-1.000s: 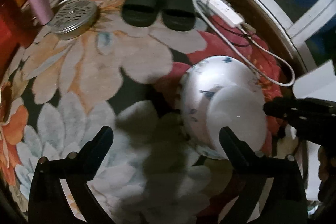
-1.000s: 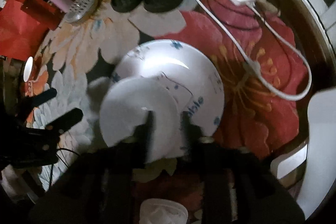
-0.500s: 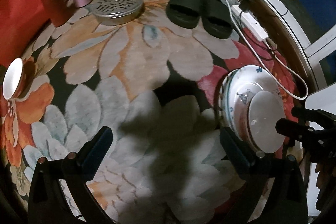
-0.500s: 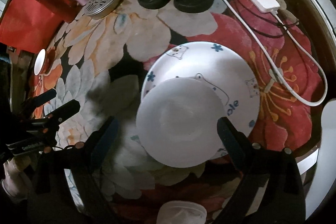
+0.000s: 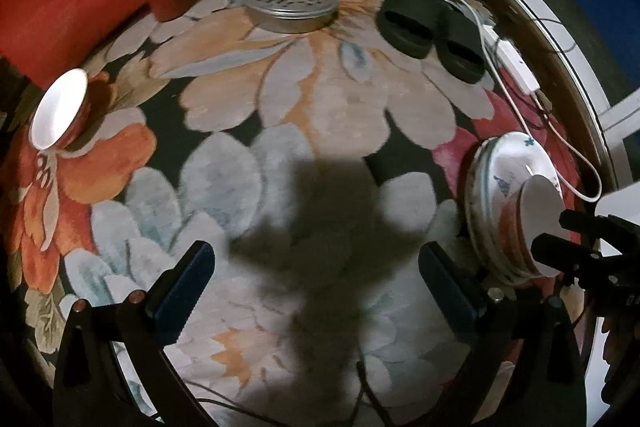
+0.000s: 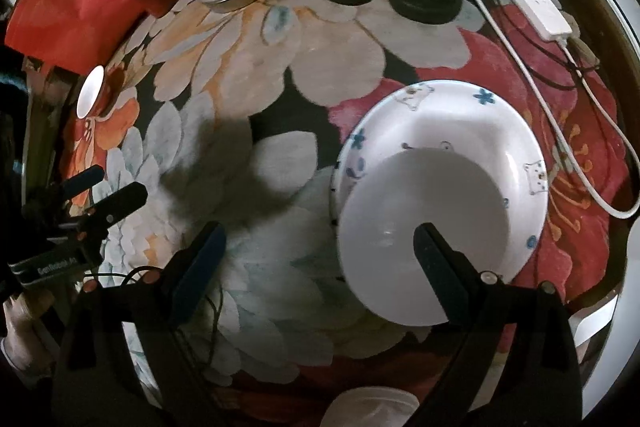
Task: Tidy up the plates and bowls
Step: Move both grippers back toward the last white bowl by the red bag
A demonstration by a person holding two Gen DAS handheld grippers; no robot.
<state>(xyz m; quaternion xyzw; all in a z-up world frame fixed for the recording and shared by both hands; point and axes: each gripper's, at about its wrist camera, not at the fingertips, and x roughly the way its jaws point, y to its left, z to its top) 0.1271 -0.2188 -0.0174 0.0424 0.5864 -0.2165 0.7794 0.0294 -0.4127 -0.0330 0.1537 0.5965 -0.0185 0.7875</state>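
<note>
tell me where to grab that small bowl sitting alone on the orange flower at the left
Take the small bowl by its thin rim, one of the fingers inside and one outside. It sits upright with the mouth open and nothing touching it, so coming down from above with the open left gripper, the nearer one, looks easiest.

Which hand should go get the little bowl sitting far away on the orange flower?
Probably the left. The small bowl sits on the left side of the rug, nearer the left gripper, which is open and holds nothing. The right gripper, also open, hangs by the stacked dishes on the far right.
</note>
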